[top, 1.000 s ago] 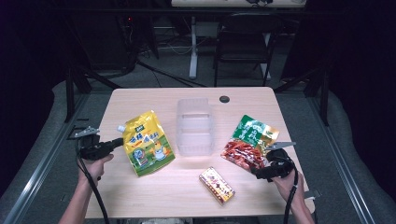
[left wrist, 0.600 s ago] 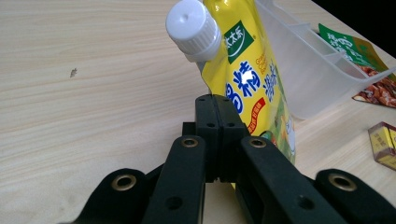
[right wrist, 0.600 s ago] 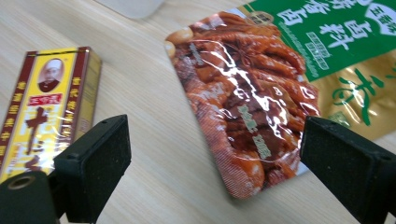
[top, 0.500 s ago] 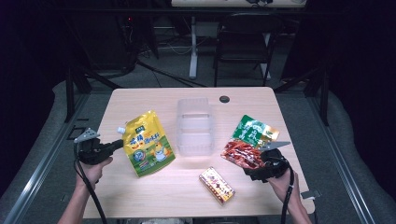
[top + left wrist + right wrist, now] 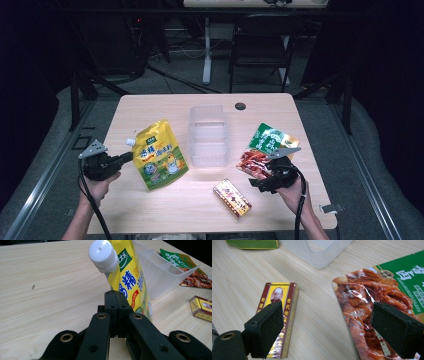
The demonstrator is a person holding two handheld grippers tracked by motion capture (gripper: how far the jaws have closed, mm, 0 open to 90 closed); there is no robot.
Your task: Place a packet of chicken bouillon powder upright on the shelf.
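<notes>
Down at the table's left edge, the left gripper (image 5: 127, 157) is lying level in the person's left hand (image 5: 98, 186), its jaws pressed tight together with nothing between them. Its tips are pointing at the yellow spouted pouch (image 5: 159, 160), which is lying flat on the wooden table (image 5: 150, 107) just left of the clear plastic container (image 5: 208, 135). From the left gripper view the closed tips seem to be sitting right at the pouch's edge below the white cap (image 5: 103, 255), though whether they are touching it is hard to tell.

On the other side, the right gripper (image 5: 256, 182) is hovering low with its jaws spread wide and empty. In the right gripper view one pad is standing over the small red-and-yellow box (image 5: 279, 315) and the other over the lower corner of the green-and-red snack packet (image 5: 377, 305). The box is lying near the front edge, between the two grippers, and the packet is resting right of the container.
</notes>
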